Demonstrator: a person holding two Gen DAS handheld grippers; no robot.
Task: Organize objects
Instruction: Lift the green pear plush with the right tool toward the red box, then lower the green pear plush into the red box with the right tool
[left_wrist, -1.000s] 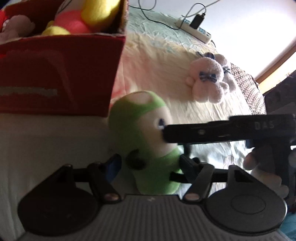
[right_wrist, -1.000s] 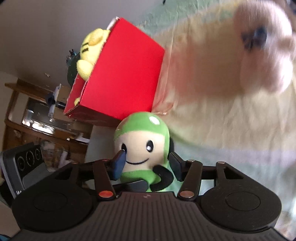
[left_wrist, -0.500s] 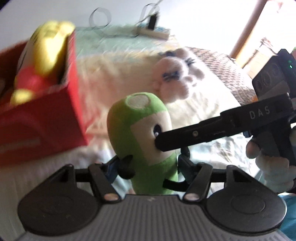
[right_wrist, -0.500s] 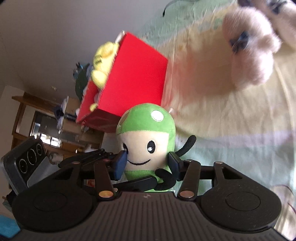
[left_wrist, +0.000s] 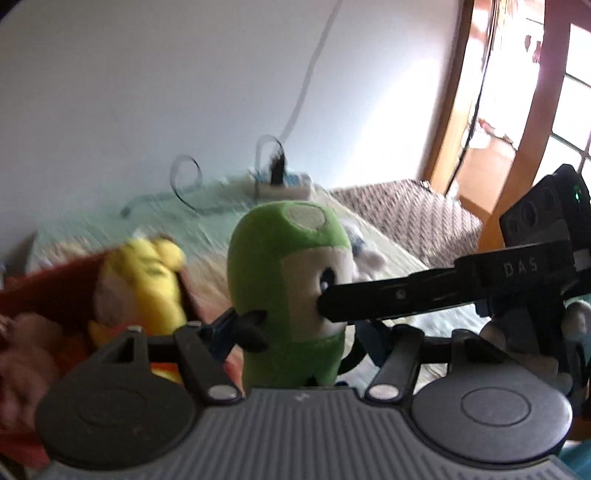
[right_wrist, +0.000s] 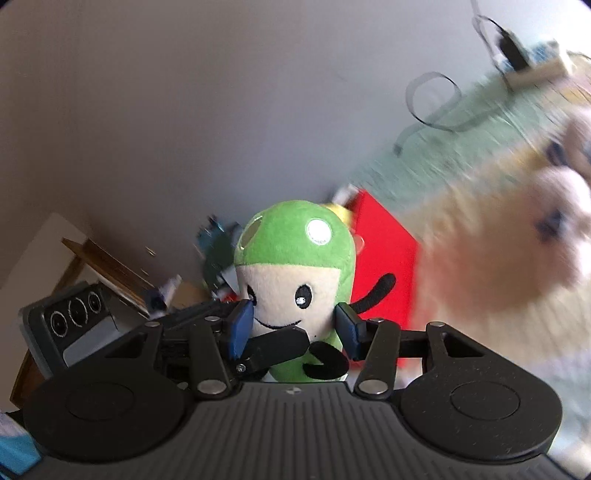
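Red box (left_wrist: 48, 291): cardboard, matte, straight-edged, at far left of the left wrist view; blurred; open top crowded with soft toys.
Yellow plush (left_wrist: 147, 280): fuzzy, rounded, poking out of the box top, just left of the green toy.
Left gripper (left_wrist: 295, 332): black, hard plastic, blue pads; clamped on the lower body of the green plush, one pad pressed in each side.
Green plush (left_wrist: 284, 280): capsule-shaped, short velvety pile, cream face panel, pale round patch on top, thin black arms; upright, held up off the bed between both grippers, beside the box (not inside it).
Right gripper (right_wrist: 293, 328): same build, ribbed grey housing below; closed on the toy at face height, blue pads denting both cheeks; seen from the left wrist as a long black finger (left_wrist: 391, 301) lying across the face.
Power strip (left_wrist: 284, 188): white, oblong, black plug in it, looping thin cable, at the far edge of the bed.
Bed cover (left_wrist: 391, 254): pale, crinkled fabric.
Pink plush (right_wrist: 554, 206): fluffy, lumpy, dark bows, heavily blurred, lying on the cover at right.
Woven throw (left_wrist: 406, 218): dark herringbone texture, beyond the bed's right side.
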